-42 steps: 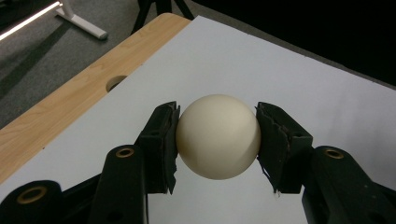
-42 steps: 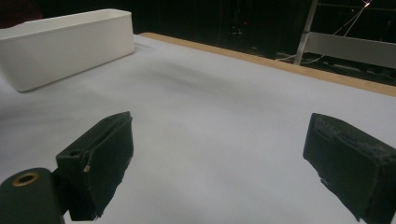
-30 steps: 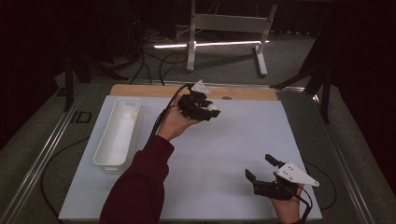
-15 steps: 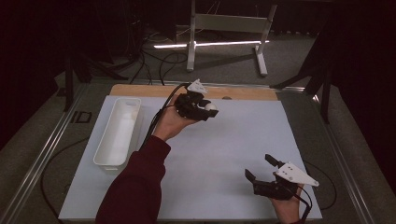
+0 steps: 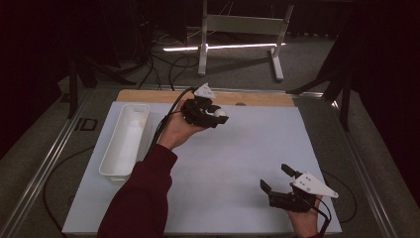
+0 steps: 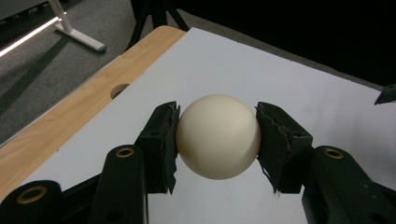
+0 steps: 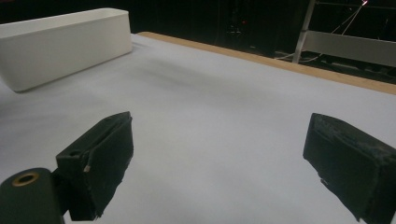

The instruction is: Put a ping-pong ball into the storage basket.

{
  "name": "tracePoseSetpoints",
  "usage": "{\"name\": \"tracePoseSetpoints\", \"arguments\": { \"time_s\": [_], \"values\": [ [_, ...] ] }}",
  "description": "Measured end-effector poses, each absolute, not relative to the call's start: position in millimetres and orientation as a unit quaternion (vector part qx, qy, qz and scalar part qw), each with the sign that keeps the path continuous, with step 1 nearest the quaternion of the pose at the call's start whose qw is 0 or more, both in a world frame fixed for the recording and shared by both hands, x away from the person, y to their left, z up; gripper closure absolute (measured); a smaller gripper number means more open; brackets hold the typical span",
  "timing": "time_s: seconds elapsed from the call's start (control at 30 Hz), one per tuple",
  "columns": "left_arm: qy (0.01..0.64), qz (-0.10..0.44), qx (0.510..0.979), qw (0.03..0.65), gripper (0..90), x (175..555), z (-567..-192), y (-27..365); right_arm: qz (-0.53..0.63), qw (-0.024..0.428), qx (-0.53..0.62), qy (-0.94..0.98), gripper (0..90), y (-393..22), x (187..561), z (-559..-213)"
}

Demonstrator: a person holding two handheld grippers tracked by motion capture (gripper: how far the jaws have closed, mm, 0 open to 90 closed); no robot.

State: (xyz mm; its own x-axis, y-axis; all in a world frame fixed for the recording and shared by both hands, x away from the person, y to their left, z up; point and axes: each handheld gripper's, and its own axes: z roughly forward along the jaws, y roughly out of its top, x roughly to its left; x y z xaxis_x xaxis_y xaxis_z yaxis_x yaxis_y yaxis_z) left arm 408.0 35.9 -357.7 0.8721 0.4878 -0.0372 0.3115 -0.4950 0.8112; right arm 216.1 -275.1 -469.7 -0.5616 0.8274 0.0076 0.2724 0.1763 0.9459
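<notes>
Cream-white and smooth, the ball [image 5: 219, 113] sits clamped in the left gripper [image 5: 214, 117] above the far part of the white sheet [image 5: 237, 158], carried slightly leftward since a second ago, nearer the long white plastic tray [image 5: 124, 141]. The right gripper [image 5: 278, 179] has stayed put near the sheet's near right corner, jaws wide apart, empty.

Left gripper view: the round, matte ball [image 6: 218, 136] is pinched between rough black pads [image 6: 164, 144], above sheet and wooden edge [image 6: 60, 126].

Right gripper view: gaping pads [image 7: 109, 154] over bare sheet, tray [image 7: 60, 44] beyond.
</notes>
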Motion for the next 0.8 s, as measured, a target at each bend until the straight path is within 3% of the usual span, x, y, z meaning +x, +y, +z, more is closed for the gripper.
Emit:
{"name": "tracePoseSetpoints", "arguments": {
  "time_s": [0.8],
  "values": [
    [0.233,0.116,0.859,0.441,51.3,399.4,-353.2,51.1,0.515,0.272,0.384,0.717,8.1,-275.6,216.1,-469.8]
  ]
}}
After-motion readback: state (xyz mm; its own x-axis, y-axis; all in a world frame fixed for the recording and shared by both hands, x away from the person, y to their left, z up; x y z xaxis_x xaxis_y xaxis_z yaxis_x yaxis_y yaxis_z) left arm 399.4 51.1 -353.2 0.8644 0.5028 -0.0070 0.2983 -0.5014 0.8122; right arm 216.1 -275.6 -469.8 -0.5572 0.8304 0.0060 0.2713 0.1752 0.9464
